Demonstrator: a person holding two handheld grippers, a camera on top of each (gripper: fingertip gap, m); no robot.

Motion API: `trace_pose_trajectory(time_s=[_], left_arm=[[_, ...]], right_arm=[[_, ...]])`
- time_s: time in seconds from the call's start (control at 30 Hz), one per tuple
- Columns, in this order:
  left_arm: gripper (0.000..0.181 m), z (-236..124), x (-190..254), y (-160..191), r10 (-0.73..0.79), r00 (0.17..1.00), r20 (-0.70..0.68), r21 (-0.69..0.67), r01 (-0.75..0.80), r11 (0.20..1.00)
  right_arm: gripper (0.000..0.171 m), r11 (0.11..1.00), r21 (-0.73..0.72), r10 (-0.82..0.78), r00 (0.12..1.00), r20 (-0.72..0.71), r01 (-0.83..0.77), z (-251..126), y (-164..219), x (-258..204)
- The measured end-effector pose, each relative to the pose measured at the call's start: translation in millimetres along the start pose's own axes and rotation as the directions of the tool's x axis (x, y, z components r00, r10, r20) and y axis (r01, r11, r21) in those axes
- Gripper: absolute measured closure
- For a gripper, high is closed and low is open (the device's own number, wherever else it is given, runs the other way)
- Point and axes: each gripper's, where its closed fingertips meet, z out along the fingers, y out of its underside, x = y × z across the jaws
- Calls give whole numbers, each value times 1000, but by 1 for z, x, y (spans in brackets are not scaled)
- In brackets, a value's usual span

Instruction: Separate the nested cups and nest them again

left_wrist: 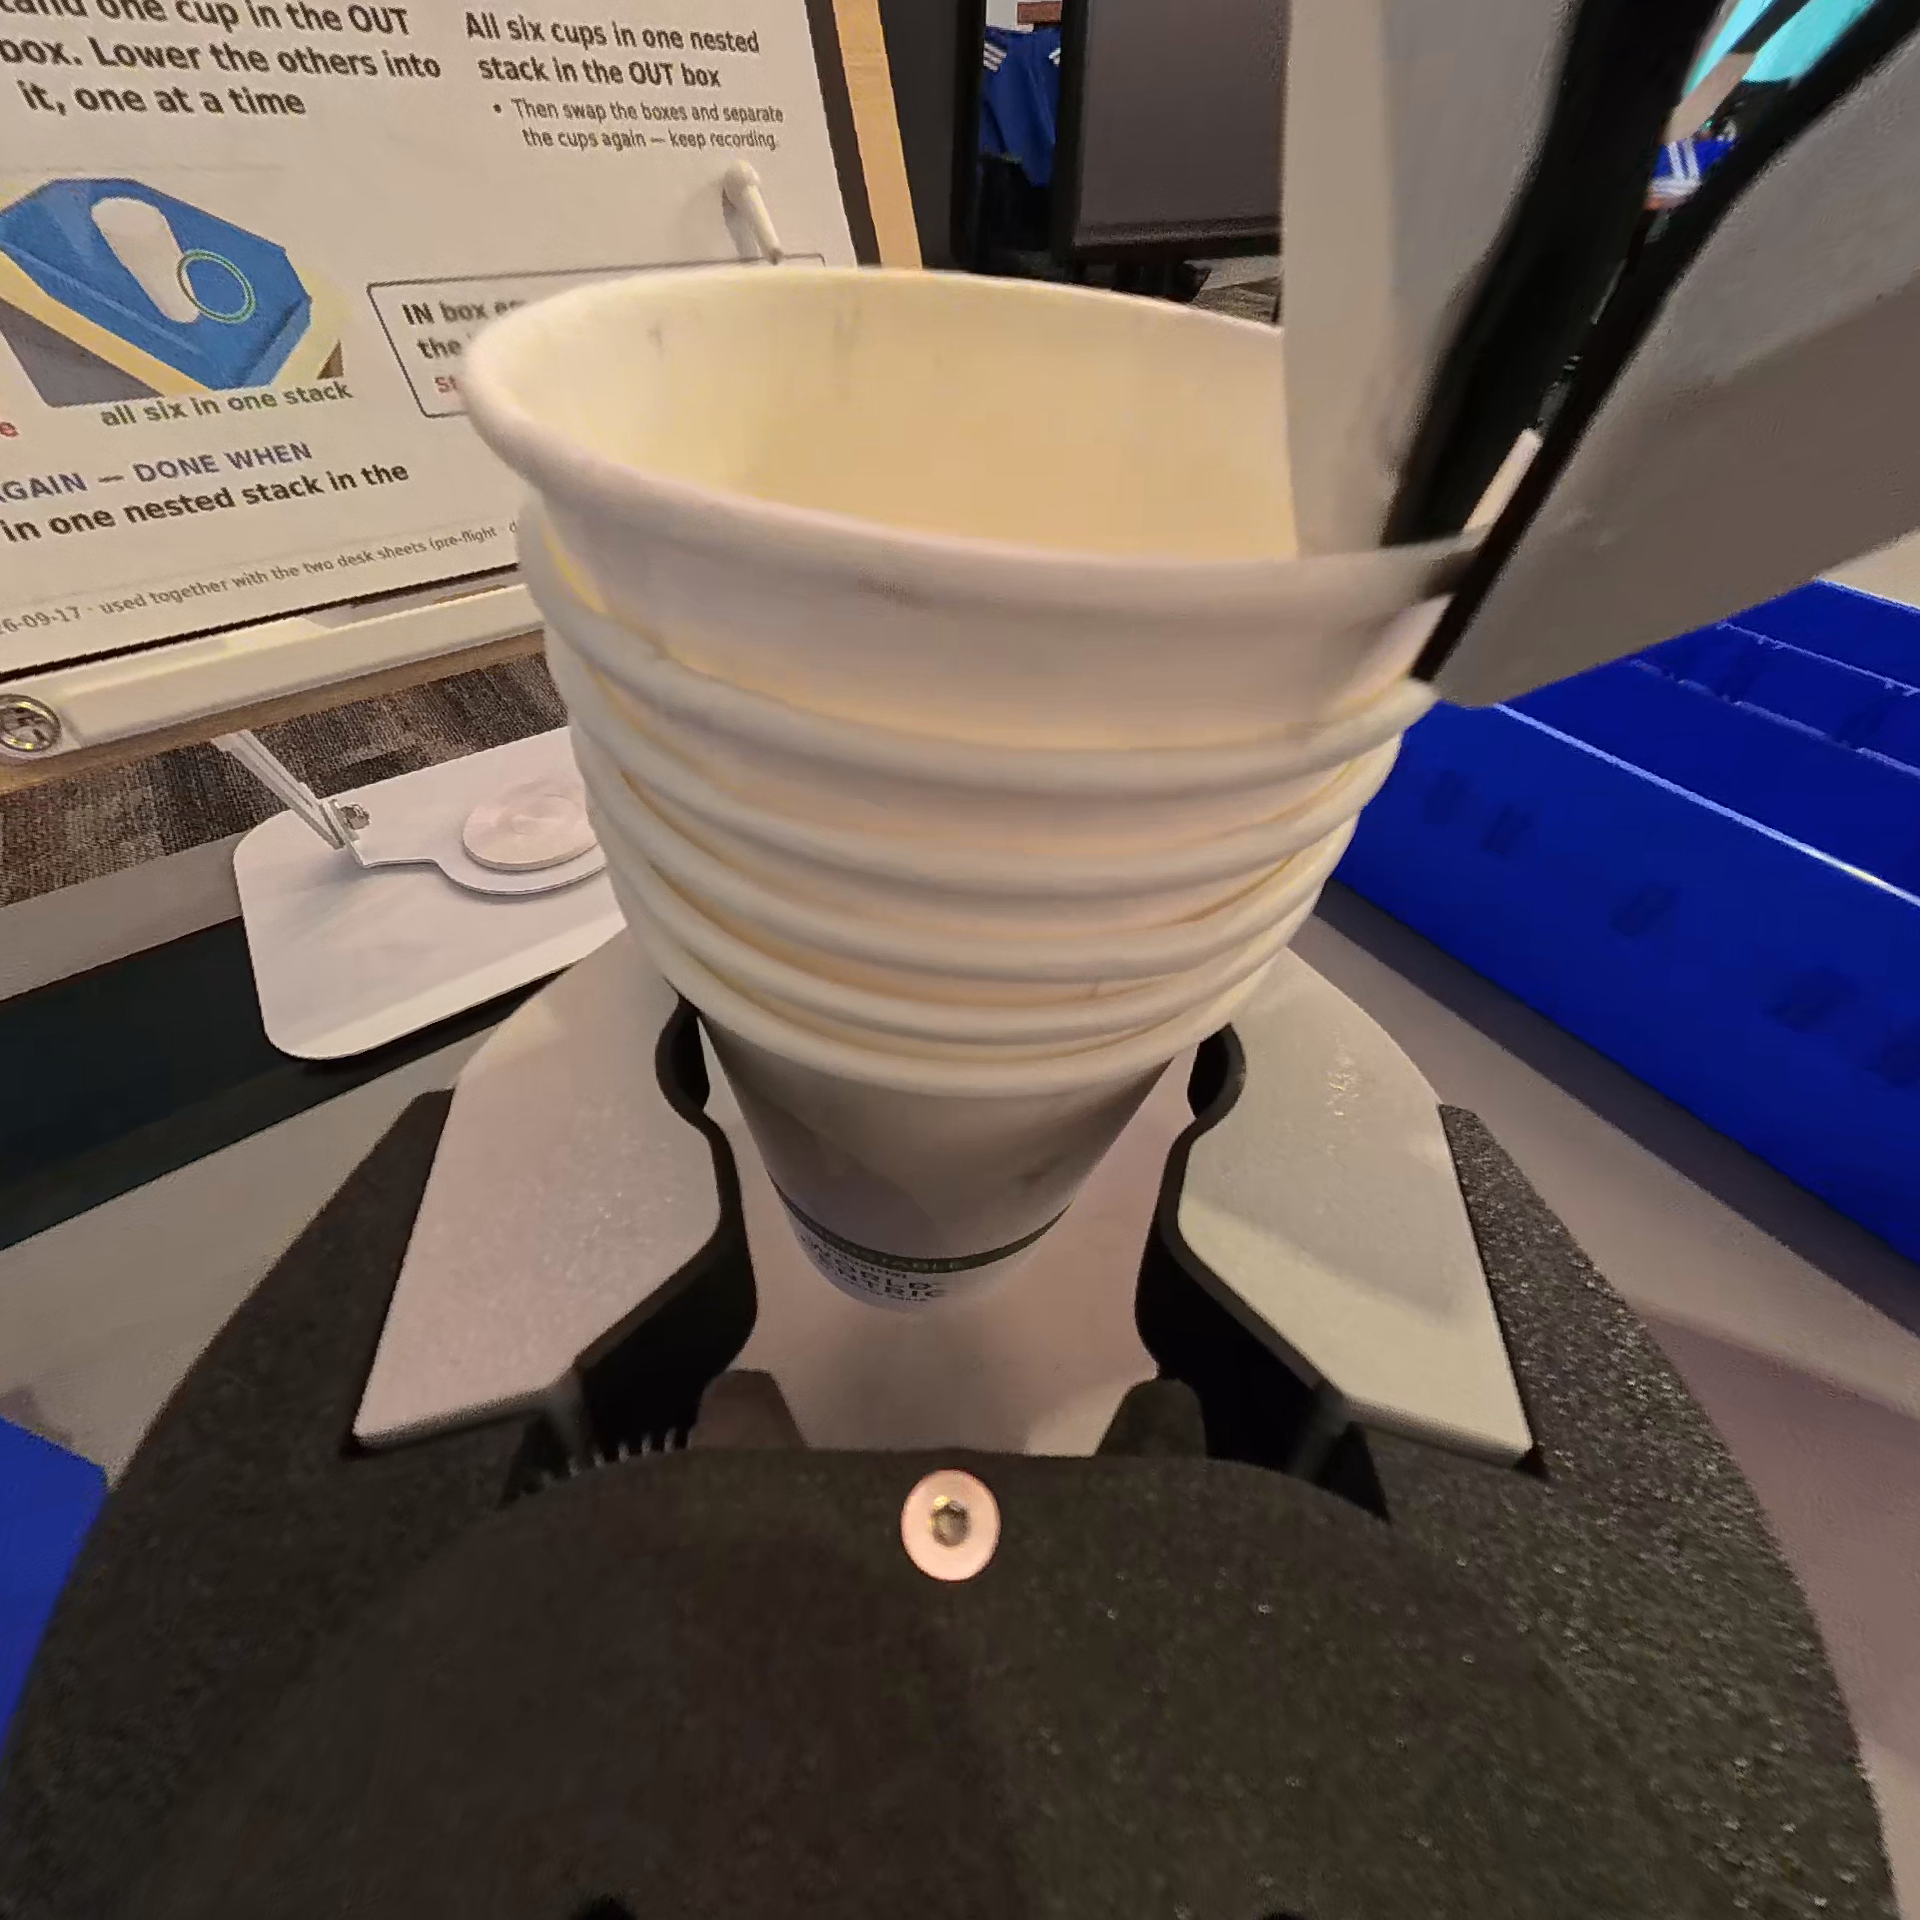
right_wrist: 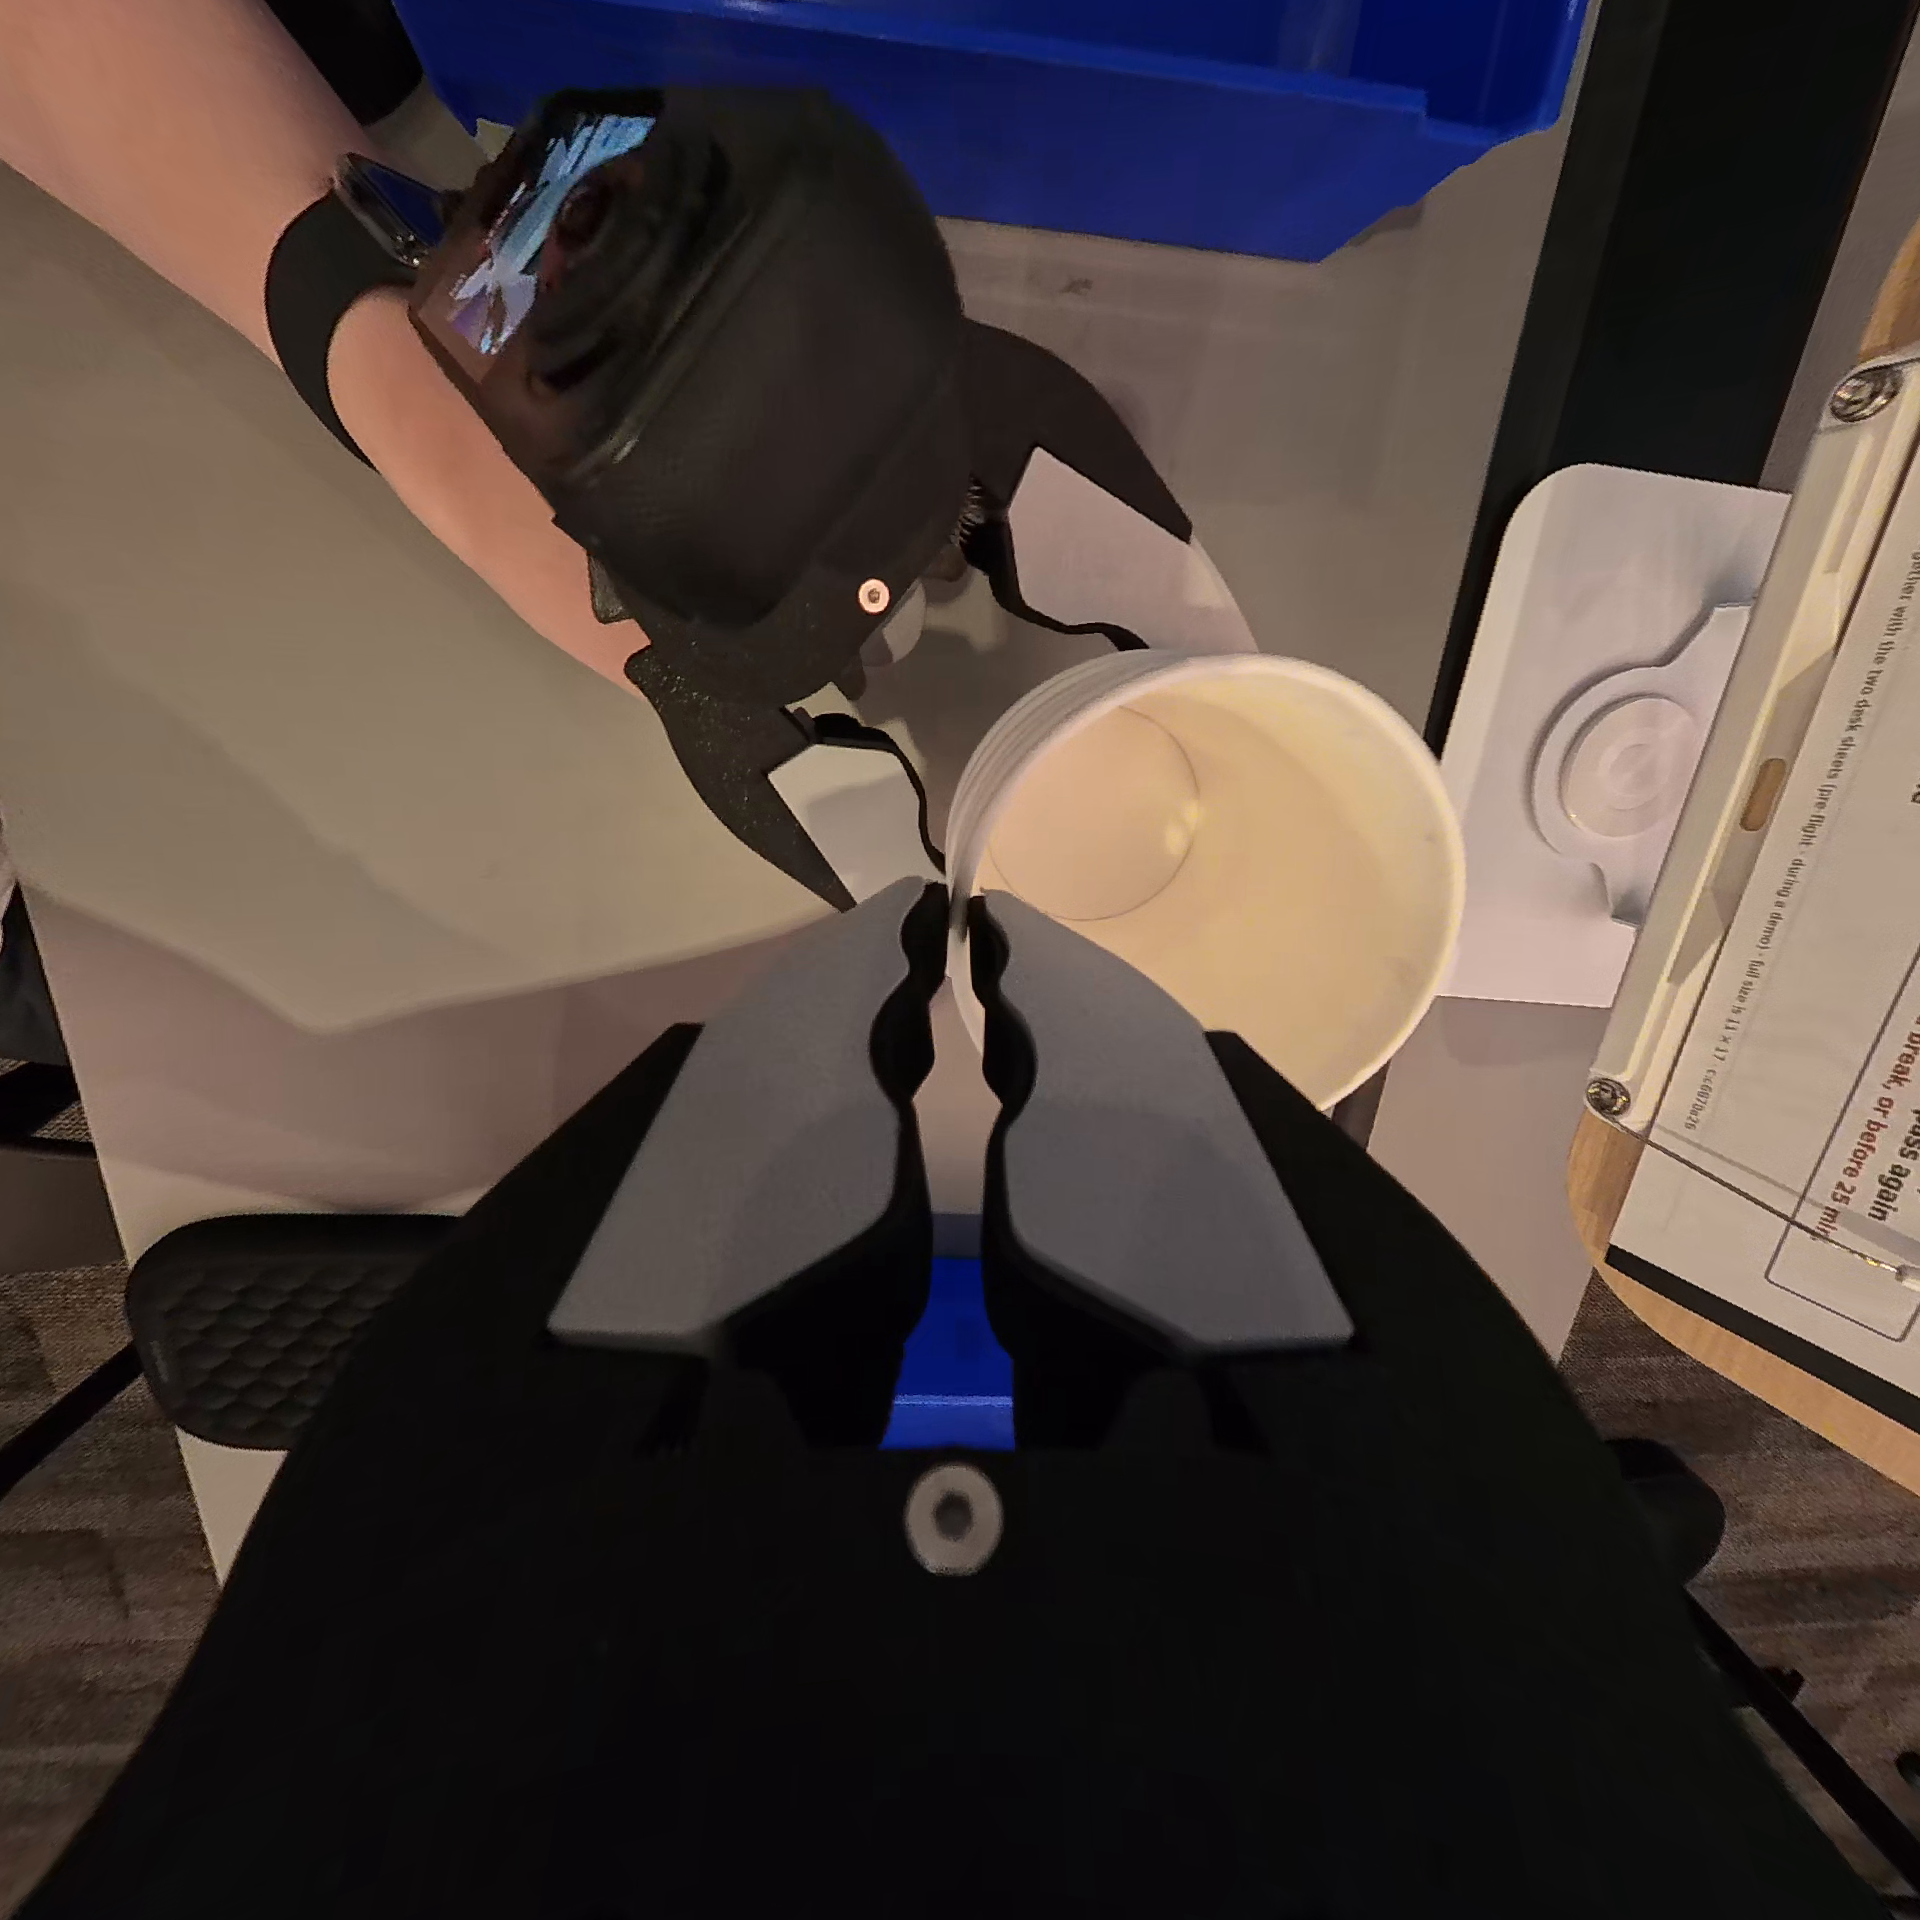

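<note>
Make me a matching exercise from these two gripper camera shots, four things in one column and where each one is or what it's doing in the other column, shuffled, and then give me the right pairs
Things
1. left gripper
2. right gripper
3. blue bin
4. white stand base

Places or states
A. flat on the desk, under the instruction sheet
B. pinching the rim of the top cup
C. on the desk, on the far side of the cups from the stand base
D. gripping the cup stack low on its bottom cup

Pairs: 1-D, 2-B, 3-C, 4-A
</note>
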Motion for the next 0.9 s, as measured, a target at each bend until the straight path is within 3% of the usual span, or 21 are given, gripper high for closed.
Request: trace_pose_trajectory(time_s=[0.33,0.67,0.8,0.9], left_arm=[[89,3,-1,5,-6,1000,-3,-16,6,1000],[89,6,3,10,3,1000,-18,-25,-3,1000],[89,8,3,13,3,1000,-21,-33,-4,999],[89,7,4,10,3,1000,-27,-25,-3,1000]], right_arm=[[168,1000,14,-7,999,-39,7,-20,-5,4],[168,993,111,55,990,-130,-41,-85,-7,13],[168,985,127,142,972,-187,-120,-119,23,15],[168,961,97,277,930,-243,-261,-137,80,20]])
